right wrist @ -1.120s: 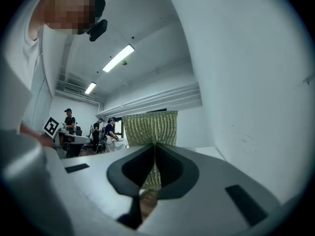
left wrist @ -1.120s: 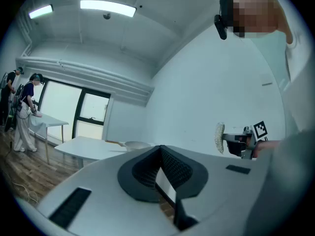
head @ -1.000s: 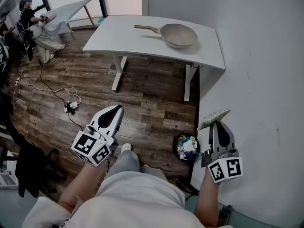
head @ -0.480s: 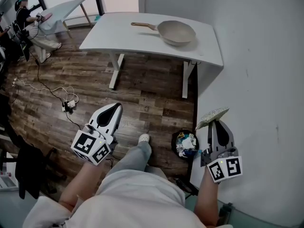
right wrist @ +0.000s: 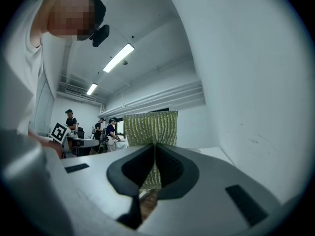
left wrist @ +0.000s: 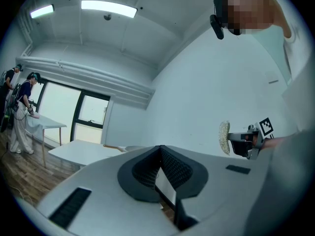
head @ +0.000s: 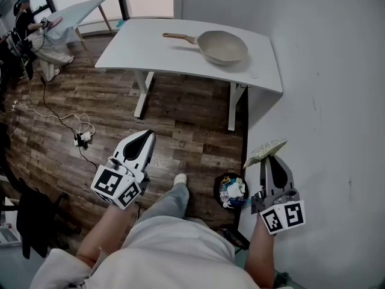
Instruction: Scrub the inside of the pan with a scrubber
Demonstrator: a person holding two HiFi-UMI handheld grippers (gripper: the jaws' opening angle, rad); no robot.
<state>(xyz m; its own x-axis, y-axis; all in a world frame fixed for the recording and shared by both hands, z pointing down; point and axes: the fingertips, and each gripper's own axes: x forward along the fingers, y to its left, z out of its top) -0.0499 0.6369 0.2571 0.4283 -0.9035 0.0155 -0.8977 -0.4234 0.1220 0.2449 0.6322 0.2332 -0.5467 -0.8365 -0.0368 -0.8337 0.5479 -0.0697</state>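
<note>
In the head view, we saw the pan [head: 222, 46] on the white table [head: 150, 47], well ahead of us. Left gripper view: left gripper [left wrist: 161, 156] was pressed together and empty, likely spare for steadying. Right gripper view: right gripper [right wrist: 154, 154] pinched the scrubber [right wrist: 150, 128], carried ready.

I can read no words, brand names or numbers anywhere. The only printed signs are black-and-white square markers [head: 114, 182], on the cube of the left gripper [head: 146, 136] and the cube of the right gripper [head: 269, 159], both well short of the white table [head: 132, 47]. They show coded patterns, not letters.
</note>
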